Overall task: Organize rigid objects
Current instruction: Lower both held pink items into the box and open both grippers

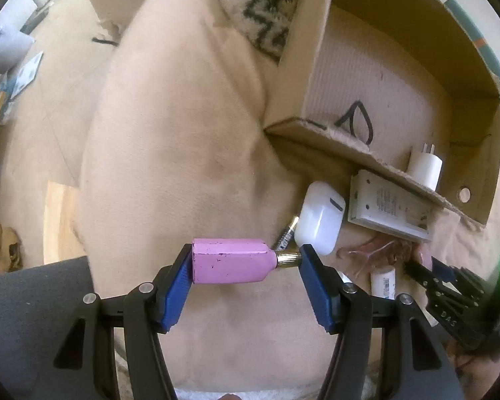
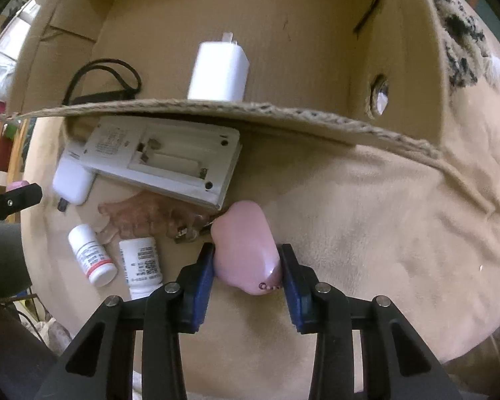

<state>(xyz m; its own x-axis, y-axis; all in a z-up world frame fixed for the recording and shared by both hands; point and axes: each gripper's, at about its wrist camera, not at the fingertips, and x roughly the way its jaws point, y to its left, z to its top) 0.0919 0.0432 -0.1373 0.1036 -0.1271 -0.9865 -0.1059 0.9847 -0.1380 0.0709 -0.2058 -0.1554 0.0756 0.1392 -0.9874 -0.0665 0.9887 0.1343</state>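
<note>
- A beige plush cushion (image 1: pixel 183 133) fills most of both views, and everything lies on it.
- A cardboard box (image 2: pixel 400 66) stands open toward me, its front flap (image 2: pixel 250 113) folded down over the cushion. A black cord (image 2: pixel 106 73) lies at the box's left side.
- Just in front of the flap, partly under it, a flat white device (image 2: pixel 163 160) lies with its open battery bay facing up.
- Inside the box, a white plug charger (image 2: pixel 220 73) stands on end, prongs pointing away from me.
- A white earbud case (image 1: pixel 320 216) lies against the device's end, with a pen-like tip (image 1: pixel 288 230) poking out beside it.
- My left jaws (image 1: pixel 245 260) pinch a pink bottle with a gold neck (image 1: pixel 230 261) lengthwise, base on one pad, neck on the other, held above the cushion and left of the pile.
- My right jaws (image 2: pixel 246 266) pinch a pale pink rounded object (image 2: pixel 246 250), one pad on each flank, just off the device's near corner.
- Two small white pill bottles (image 2: pixel 91 256) lie on their sides near each other, left of my right jaws.
- A translucent brownish clip (image 2: pixel 143 216) sits between the bottles and the device; beside it is a small metal bit I cannot identify.
</note>
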